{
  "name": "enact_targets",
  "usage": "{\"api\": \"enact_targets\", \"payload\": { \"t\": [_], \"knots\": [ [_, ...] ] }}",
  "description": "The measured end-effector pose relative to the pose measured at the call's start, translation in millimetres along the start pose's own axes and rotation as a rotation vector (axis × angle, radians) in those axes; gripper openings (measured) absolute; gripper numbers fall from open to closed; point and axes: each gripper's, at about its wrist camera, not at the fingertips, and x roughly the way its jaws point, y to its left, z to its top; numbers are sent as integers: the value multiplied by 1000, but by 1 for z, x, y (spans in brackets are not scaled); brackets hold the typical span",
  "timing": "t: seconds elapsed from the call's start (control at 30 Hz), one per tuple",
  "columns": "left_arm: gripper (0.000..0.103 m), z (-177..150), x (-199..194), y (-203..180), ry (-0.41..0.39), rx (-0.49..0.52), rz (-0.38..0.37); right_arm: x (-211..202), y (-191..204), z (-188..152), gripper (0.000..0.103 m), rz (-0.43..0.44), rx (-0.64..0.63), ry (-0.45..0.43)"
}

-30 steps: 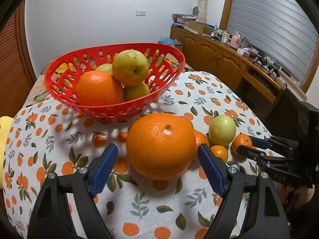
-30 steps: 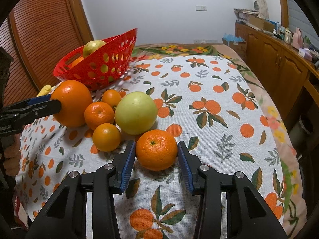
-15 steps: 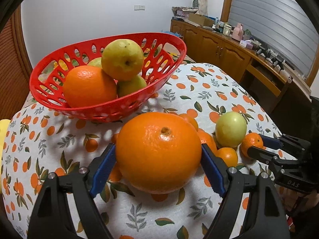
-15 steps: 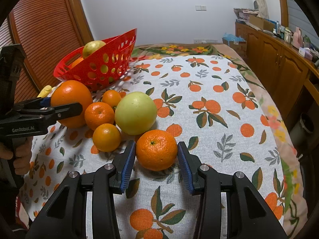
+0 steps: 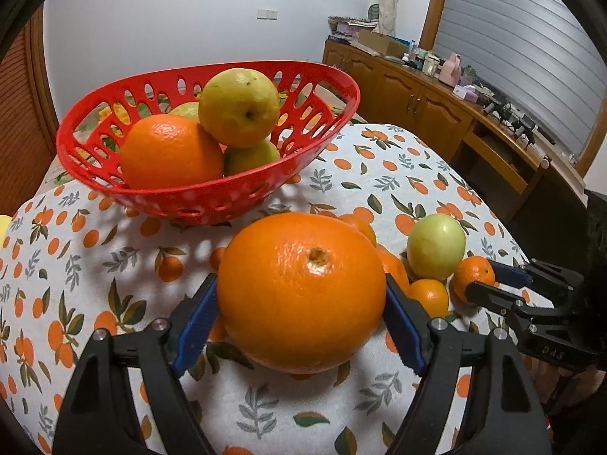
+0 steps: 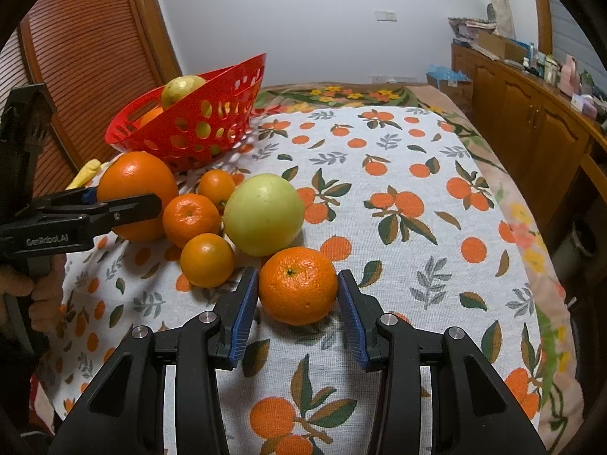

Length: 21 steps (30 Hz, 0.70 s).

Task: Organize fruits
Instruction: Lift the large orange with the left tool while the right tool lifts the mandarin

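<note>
A large orange (image 5: 301, 295) sits between the blue pads of my left gripper (image 5: 299, 284), whose jaws are closing and touch its two sides. From the right wrist view that gripper (image 6: 125, 204) reaches across the same orange (image 6: 132, 178). My right gripper (image 6: 297, 275) is shut on a small orange (image 6: 297, 284) that rests on the cloth. A red basket (image 5: 318, 144) behind holds an orange (image 5: 170, 155) and yellow-green fruits (image 5: 239, 106). A pale green fruit (image 6: 263, 214) and three little oranges (image 6: 206, 259) lie loose between the grippers.
The table wears a white cloth printed with oranges (image 6: 398, 174). A wooden sideboard (image 6: 531, 121) with clutter runs along the right, a slatted wooden door (image 6: 76, 49) stands at the left. Something yellow (image 6: 85, 172) lies at the table's left edge. A hand (image 6: 45, 284) grips the left tool.
My left gripper slid forward around the large orange until its pads met the fruit's sides. The right gripper and its small orange stayed put.
</note>
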Motion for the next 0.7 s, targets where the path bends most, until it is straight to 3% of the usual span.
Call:
{"api": "enact_targets", "payload": {
  "t": [0.7],
  "knots": [
    [79, 0, -78, -1, -168, -1, -17, -40, 27, 23, 42, 43, -78, -112]
  ]
}}
